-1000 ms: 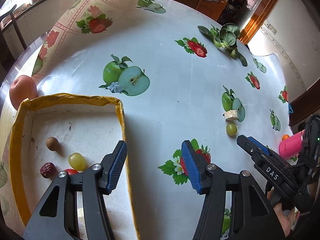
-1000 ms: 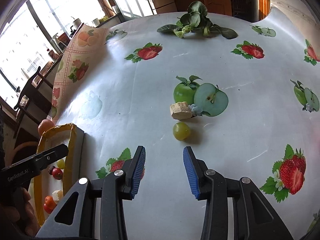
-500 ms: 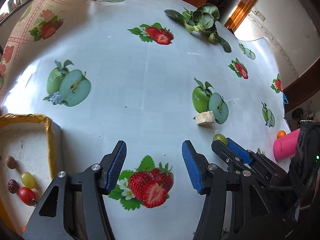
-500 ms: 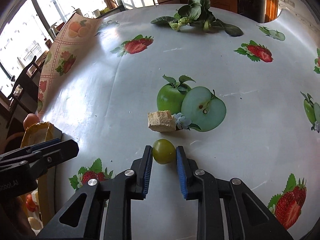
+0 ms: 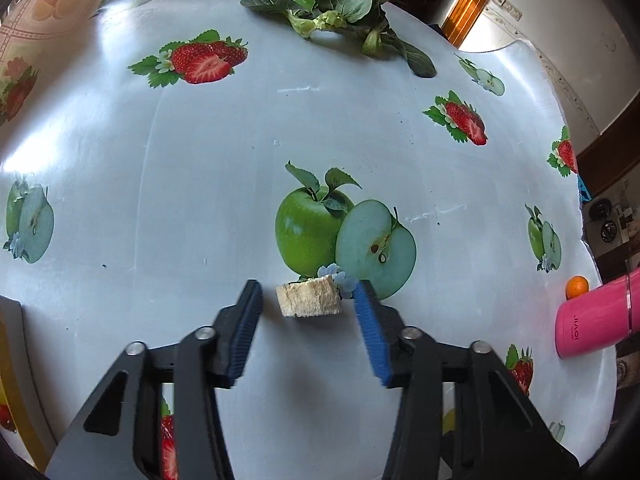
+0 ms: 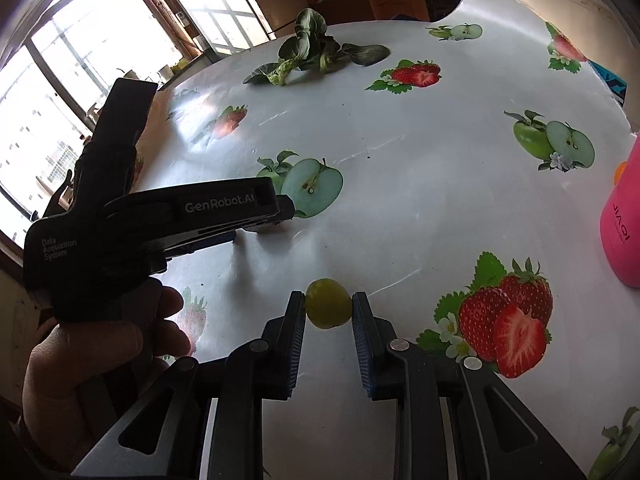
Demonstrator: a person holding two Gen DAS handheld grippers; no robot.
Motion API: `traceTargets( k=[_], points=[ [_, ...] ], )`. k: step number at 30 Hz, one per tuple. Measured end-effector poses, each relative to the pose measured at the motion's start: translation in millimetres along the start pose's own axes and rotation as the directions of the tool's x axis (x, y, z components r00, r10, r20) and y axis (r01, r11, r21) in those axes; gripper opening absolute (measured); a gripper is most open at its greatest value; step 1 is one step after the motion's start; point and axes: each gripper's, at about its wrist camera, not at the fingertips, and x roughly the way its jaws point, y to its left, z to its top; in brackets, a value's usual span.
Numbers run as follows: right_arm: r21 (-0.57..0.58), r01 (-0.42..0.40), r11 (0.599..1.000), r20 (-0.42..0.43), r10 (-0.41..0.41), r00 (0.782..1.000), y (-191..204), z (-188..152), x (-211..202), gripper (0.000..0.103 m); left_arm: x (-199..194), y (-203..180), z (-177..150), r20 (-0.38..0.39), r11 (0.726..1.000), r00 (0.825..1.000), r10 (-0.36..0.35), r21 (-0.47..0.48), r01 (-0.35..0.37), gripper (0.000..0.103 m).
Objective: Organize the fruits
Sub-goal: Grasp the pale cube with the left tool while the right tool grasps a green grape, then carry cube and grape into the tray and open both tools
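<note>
The right gripper (image 6: 329, 312) clamps a green grape (image 6: 329, 309) between its blue pads, just above the fruit-print tablecloth (image 6: 420, 184). The left gripper (image 5: 309, 305) spreads wide around a pale banana chunk (image 5: 309, 301) — untouched, resting on the cloth. Beyond — leafy greens (image 5: 344, 0) near the far edge.

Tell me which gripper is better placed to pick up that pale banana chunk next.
Left. The left gripper is open with the banana chunk between its fingertips, untouched. The right gripper is shut on the green grape.
</note>
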Motion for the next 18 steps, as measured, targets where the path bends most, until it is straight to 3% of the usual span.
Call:
traceTargets(
  k=[8,18],
  points=[
    [-0.005,-0.023,1.000,0.026,0.023,0.999,7,0,-13,0.024,-32,20,-27,0.022,0.999,0.999,0.042,0.003,-0.042,0.029],
    [-0.057,-0.064,0.996,0.028,0.065,0.997,45,-10,-25,0.024,-89,58,-70,0.072,0.995,0.993,0.092,-0.050,-0.089,0.029]
  ],
)
